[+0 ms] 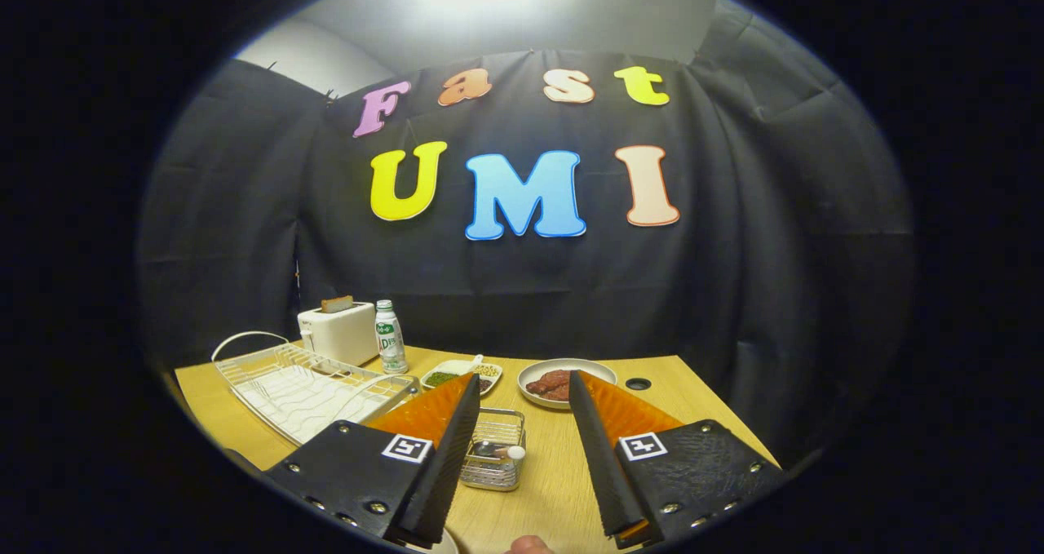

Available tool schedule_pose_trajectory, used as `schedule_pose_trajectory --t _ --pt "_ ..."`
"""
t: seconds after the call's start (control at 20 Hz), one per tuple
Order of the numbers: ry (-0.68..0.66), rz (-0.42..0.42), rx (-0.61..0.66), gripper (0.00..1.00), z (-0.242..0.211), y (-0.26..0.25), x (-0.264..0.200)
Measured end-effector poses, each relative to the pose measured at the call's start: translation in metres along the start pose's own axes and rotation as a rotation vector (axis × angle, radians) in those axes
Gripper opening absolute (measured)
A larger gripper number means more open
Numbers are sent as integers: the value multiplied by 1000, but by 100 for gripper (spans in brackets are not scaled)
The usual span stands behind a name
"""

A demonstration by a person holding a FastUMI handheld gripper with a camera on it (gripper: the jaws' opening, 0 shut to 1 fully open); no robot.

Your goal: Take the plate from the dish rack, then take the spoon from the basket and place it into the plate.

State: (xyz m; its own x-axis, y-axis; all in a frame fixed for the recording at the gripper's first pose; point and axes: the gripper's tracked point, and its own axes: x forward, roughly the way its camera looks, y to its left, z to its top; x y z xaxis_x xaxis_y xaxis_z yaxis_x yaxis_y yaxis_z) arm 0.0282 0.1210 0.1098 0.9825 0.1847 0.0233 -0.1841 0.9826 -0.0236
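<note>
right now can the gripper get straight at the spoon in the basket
Probably yes. The gripper is open, and the wire basket sits between its fingers with the spoon lying in it, white end showing. Nothing lies over the basket; its walls may make the pinch awkward.

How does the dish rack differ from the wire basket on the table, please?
The dish rack is white, wide and shallow, lying beside one of the open tongs; the wire basket is silvery, small and deeper, sitting between the fingers. The rack looks empty from here, while the basket holds a spoon. Both are wire containers resting on the wooden table.
</note>
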Motion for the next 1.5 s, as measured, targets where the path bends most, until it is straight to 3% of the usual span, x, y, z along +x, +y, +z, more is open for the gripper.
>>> schedule_pose_trajectory --t 0.45,0.55,0.6,0.7,1.0,1.5 --pt "26 33 75 69 -62 9 58" --pt "35 61 67 43 -64 16 60" --pt "24 63 66 20 -60 19 59" --pt "52 63 34 14 -61 19 59" --pt "71 65 18 14 -24 25 45" --pt "12 20 -1 14 77 22 4"
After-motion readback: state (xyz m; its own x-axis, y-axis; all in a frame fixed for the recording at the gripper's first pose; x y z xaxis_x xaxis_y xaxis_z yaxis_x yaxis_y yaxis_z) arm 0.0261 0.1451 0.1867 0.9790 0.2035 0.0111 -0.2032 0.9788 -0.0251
